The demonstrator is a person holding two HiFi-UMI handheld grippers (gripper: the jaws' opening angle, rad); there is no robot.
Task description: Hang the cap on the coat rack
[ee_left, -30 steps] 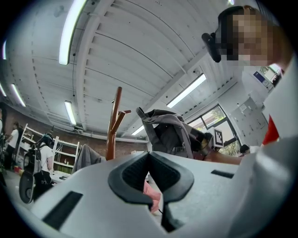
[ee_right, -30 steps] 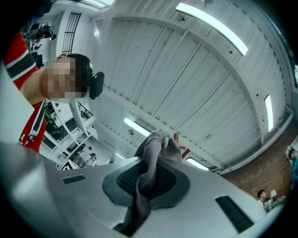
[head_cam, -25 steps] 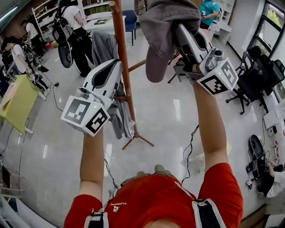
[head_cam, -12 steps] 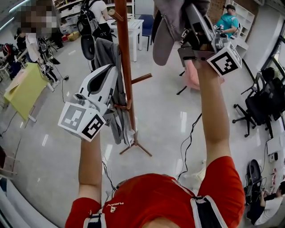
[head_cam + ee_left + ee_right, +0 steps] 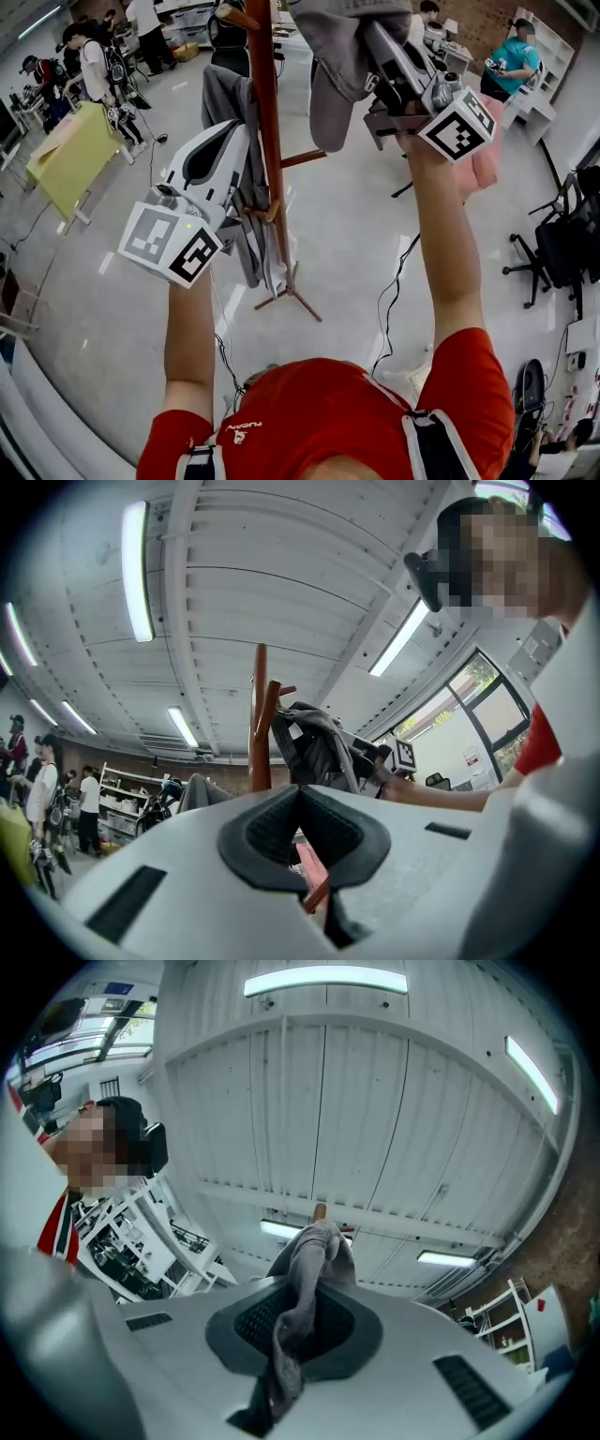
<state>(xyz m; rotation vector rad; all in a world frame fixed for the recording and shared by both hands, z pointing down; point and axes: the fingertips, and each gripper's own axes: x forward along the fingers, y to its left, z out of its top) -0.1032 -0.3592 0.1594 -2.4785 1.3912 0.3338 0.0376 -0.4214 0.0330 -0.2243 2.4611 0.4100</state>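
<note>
The grey cap (image 5: 336, 52) hangs high in the head view, just right of the brown coat rack pole (image 5: 265, 141). My right gripper (image 5: 373, 42) is shut on it; in the right gripper view the cap's fabric (image 5: 314, 1251) is pinched between the pads, and a peg tip (image 5: 320, 1211) shows just beyond it. My left gripper (image 5: 242, 131) is raised beside the pole on its left, shut and holding nothing (image 5: 300, 794). The left gripper view shows the pole (image 5: 260, 724) with the cap (image 5: 314, 747) to its right.
A grey jacket (image 5: 223, 103) and other clothes (image 5: 253, 248) hang on the rack. On the floor are a yellow-green table (image 5: 70, 159) at left, a pink chair (image 5: 483, 155), dark office chairs (image 5: 562, 253) at right and a cable (image 5: 389, 300). People stand at the back.
The right gripper has carried the cap slightly closer to the pole and kept it high. The left gripper has stayed beside the pole. The head view has swung a little.
</note>
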